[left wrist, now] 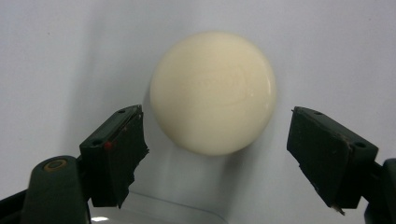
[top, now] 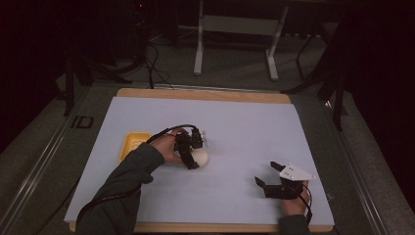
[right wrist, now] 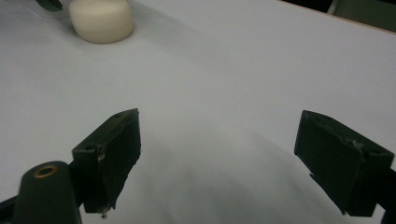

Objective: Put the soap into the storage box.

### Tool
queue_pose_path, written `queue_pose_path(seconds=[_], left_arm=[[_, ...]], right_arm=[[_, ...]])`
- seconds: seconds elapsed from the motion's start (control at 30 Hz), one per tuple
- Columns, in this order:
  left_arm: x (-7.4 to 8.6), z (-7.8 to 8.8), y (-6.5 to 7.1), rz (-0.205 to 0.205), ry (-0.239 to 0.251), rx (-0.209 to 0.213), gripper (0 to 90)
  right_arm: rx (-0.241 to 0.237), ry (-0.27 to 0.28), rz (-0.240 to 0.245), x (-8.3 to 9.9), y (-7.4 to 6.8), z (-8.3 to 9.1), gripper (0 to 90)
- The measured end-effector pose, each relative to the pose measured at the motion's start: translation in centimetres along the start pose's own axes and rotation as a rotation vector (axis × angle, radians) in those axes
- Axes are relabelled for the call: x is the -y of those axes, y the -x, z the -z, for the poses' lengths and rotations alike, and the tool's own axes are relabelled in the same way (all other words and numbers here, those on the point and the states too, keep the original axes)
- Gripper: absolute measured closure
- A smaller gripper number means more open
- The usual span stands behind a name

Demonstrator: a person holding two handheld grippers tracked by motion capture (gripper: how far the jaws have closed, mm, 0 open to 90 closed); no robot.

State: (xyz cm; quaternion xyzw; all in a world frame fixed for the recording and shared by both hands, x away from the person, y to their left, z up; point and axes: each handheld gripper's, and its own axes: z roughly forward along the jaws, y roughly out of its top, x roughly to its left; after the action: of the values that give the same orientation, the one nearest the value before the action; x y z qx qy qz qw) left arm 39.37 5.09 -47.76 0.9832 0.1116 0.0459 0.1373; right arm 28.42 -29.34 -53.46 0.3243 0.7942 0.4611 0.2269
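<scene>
Cream-white, smooth round puck of soap-like material point(left wrist: 213, 91): lies flat on the white sheet that covers the wooden surface point(top: 244, 127), left of the middle and nearer the left edge than the right. A shallow yellow square plastic tray point(top: 131, 143) sits just beside it, toward the left edge, apart from it.

Left tool point(top: 192, 155): hangs directly over the puck, pointing down. The left gripper view shows both black pads standing clear of the puck's rim, one on either side, with sheet visible in each gap; the tool is spread and pinches nothing.

Right tool point(top: 267, 173): rests near the surface's near right corner, well apart from the puck, jaws spread wide over bare sheet, holding nothing.

Handling, as a judgement: the puck looks solid, stiff and fairly light, with a glossy, domed top and rounded edge that could slide out of a shallow or off-centre pinch. Best hold is across its full width, pads set low on the opposite side walls. Faint raised lettering on the top could mark under hard pressure, so a moderate squeeze seems wise.
</scene>
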Motion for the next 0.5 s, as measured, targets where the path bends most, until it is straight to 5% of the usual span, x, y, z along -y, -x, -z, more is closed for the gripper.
queue_pose_path(seconds=[0.5], left_arm=[[-1.2,-1.0,-0.2,-0.005,-0.028,0.008,18.7]], right_arm=[[-0.001,0.001,0.0,0.0,0.0,0.0,14.5]])
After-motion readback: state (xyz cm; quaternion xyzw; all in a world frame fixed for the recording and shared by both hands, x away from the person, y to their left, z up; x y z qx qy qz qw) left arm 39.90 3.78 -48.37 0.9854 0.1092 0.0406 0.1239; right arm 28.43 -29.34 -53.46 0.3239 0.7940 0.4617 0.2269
